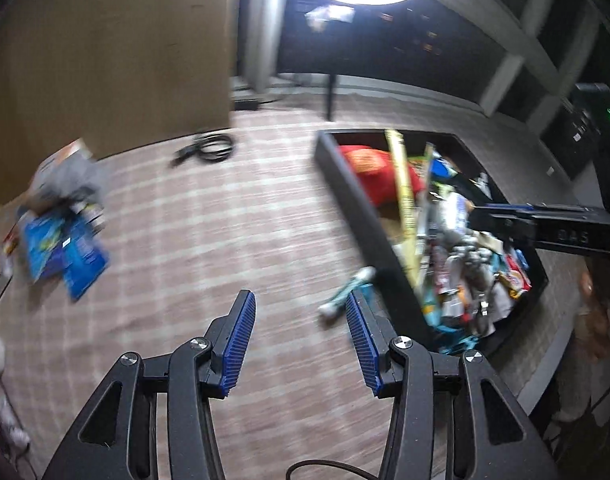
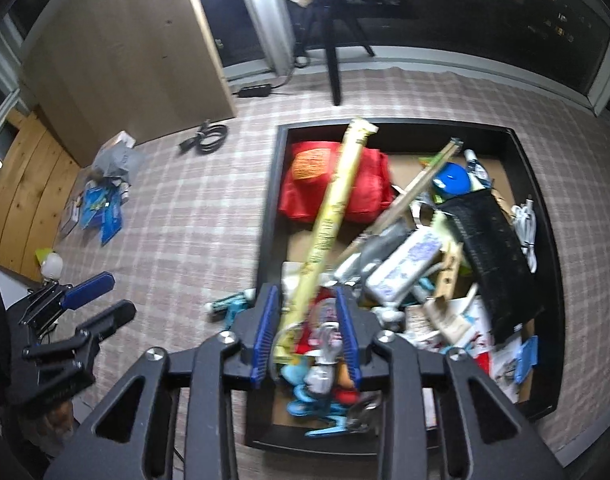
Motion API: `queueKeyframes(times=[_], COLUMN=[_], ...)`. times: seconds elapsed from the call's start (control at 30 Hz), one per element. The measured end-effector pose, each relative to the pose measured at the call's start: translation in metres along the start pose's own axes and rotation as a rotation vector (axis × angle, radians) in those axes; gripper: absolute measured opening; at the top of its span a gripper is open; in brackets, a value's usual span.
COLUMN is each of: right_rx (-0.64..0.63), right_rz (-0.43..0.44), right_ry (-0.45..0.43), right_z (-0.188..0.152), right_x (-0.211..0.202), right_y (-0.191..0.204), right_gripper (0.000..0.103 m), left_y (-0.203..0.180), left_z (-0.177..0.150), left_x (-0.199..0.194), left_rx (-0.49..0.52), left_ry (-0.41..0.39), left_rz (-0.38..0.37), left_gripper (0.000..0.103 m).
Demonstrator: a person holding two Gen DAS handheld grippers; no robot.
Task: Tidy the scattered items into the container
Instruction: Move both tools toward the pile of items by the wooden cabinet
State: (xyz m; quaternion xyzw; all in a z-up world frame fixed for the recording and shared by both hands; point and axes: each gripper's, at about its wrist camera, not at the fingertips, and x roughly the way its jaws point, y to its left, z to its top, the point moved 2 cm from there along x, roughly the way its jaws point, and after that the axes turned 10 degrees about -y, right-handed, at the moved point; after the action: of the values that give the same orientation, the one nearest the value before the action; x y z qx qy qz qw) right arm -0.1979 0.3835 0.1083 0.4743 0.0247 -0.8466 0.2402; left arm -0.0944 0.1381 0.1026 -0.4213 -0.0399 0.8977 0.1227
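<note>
The black tray [image 2: 270, 200] sits on the checked carpet, heaped with mixed items. My right gripper [image 2: 305, 292] hovers over its near end, jaws open. A long yellow packet [image 2: 337, 196] leans across a red bag [image 2: 369, 188]; its lower end lies between my fingers beside the left pad [image 2: 265, 320], not pinched. In the left wrist view my left gripper [image 1: 299, 298] is open and empty above the carpet, left of the tray's wall [image 1: 357, 208]. A teal and white item [image 1: 345, 292] lies on the floor against that wall. My right gripper [image 1: 481, 216] reaches in over the heap.
Blue packets and a grey bag [image 1: 65, 248] lie piled at the far left, beside a wooden cabinet [image 1: 105, 40]. A coiled black cable [image 1: 209, 148] lies on the carpet behind. A tripod leg [image 2: 333, 76] and a power brick [image 2: 255, 90] stand by the window. My left gripper [image 2: 121, 294] shows at lower left.
</note>
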Motion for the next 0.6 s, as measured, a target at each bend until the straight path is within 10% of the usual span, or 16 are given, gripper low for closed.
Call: queueKeyframes(times=[0.6], right_rx=[-0.013], right_rz=[0.067], right_ry=[0.029], right_z=[-0.031], right_x=[0.021], right_y=[0.103], right_gripper=[0.034], left_y=[0.135], left_z=[-0.026], left_x=[-0.031], left_rx=[-0.082], left_ry=[-0.033], left_rz=[0.081], left_gripper=[0.045])
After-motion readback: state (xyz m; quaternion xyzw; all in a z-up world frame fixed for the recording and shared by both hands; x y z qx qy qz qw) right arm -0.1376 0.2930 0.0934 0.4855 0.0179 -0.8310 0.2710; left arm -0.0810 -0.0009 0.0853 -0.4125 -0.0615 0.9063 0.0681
